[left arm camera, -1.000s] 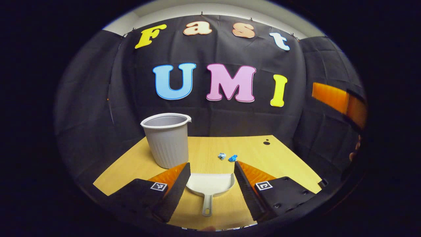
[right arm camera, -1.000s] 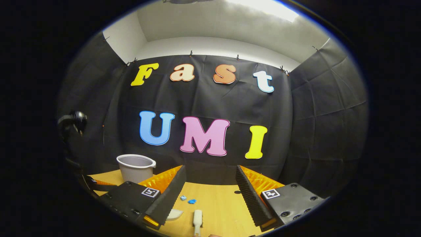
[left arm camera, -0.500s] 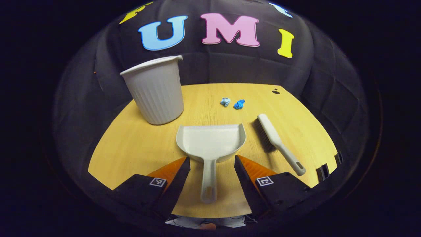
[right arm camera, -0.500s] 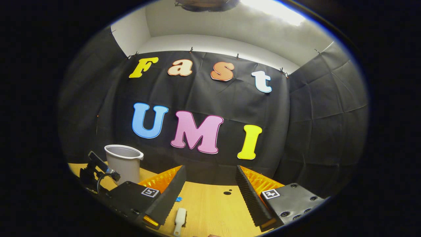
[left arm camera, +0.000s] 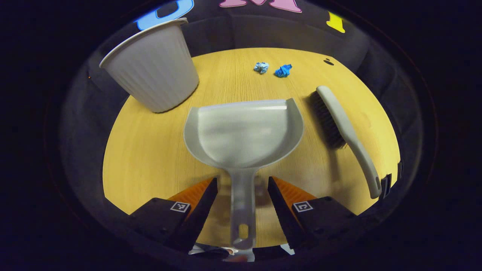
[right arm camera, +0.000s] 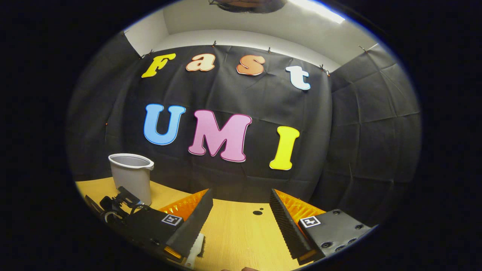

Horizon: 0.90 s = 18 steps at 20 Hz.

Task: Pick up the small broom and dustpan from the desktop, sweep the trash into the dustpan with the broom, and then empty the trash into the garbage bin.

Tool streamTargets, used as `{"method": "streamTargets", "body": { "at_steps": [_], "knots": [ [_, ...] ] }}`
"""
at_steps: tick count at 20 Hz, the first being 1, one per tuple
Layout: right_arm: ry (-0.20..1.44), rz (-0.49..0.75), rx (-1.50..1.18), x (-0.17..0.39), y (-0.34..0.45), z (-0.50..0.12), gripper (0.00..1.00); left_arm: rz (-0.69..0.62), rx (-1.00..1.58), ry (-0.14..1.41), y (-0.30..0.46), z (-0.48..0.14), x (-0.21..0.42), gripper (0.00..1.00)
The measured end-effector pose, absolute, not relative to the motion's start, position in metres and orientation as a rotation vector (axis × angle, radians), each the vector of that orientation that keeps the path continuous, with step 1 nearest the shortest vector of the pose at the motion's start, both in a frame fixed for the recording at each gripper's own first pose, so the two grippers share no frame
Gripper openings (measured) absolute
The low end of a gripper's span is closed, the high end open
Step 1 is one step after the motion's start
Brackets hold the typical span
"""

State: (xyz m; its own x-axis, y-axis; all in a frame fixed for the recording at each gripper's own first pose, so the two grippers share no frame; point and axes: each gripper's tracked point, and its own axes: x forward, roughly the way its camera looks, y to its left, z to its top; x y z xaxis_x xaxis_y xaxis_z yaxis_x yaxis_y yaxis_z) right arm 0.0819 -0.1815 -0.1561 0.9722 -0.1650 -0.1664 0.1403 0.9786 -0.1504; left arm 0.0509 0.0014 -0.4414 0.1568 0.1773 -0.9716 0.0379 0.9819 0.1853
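Observation:
A pale grey dustpan (left arm camera: 243, 131) lies flat on the wooden desktop (left arm camera: 150, 158), its handle pointing toward me. My left gripper (left arm camera: 242, 180) is open, one finger on each side of that handle with a gap on both sides. The small broom (left arm camera: 342, 124) lies to the dustpan's right, bristles facing it. Two crumpled blue paper scraps (left arm camera: 261, 67) (left arm camera: 283, 70) sit beyond the dustpan. My right gripper (right arm camera: 241, 192) hovers open over the desktop (right arm camera: 237, 241) with nothing between its fingers; the broom's head (right arm camera: 196, 244) peeks out beside its left finger.
The ribbed grey garbage bin (left arm camera: 150, 67) stands upright at the far left of the desk, also seen as the bin (right arm camera: 131, 177) in the right gripper view. The left gripper's body (right arm camera: 116, 205) shows low beside it. A dark hole (left arm camera: 328, 62) marks the desk's far right.
The left gripper has tilted down and closed in on the dustpan, so the handle now lies between its fingers. The right gripper drifted rightward; the broom slid toward its left finger.

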Motion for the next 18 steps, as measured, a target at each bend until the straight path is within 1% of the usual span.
{"method": "streamTargets", "body": {
  "at_steps": [3, 5, 6, 7, 9, 11, 12, 17, 18],
  "knots": [
    [0.212, -0.152, -0.137, 0.080, -0.184, -0.169, 0.97, 0.097, 0.184, 1.478, 0.003, -0.451, 0.061, 0.82],
    [0.244, -0.153, -0.113, 0.079, -0.182, -0.179, 0.97, 0.091, 0.199, 1.515, 0.006, -0.456, 0.066, 0.79],
    [0.270, -0.147, -0.089, 0.079, -0.178, -0.185, 0.97, 0.090, 0.201, 1.536, 0.005, -0.458, 0.066, 0.71],
    [0.294, -0.139, -0.068, 0.080, -0.174, -0.190, 0.97, 0.084, 0.187, 1.548, 0.003, -0.459, 0.068, 0.68],
    [0.330, -0.131, -0.049, 0.080, -0.169, -0.199, 0.97, 0.082, 0.145, 1.564, 0.001, -0.461, 0.067, 0.60],
    [0.363, -0.113, -0.044, 0.079, -0.163, -0.205, 0.97, 0.093, 0.120, 1.588, -0.001, -0.459, 0.067, 0.39],
    [0.381, -0.104, -0.043, 0.077, -0.160, -0.207, 0.97, 0.090, 0.123, 1.593, -0.001, -0.460, 0.065, 0.32],
    [0.513, -0.082, -0.002, 0.062, -0.145, -0.229, 0.97, 0.068, 0.121, 1.624, 0.001, -0.457, 0.060, 0.30],
    [0.540, -0.079, 0.016, 0.058, -0.141, -0.233, 0.98, 0.066, 0.121, 1.623, 0.001, -0.457, 0.060, 0.31]
  ]
}}
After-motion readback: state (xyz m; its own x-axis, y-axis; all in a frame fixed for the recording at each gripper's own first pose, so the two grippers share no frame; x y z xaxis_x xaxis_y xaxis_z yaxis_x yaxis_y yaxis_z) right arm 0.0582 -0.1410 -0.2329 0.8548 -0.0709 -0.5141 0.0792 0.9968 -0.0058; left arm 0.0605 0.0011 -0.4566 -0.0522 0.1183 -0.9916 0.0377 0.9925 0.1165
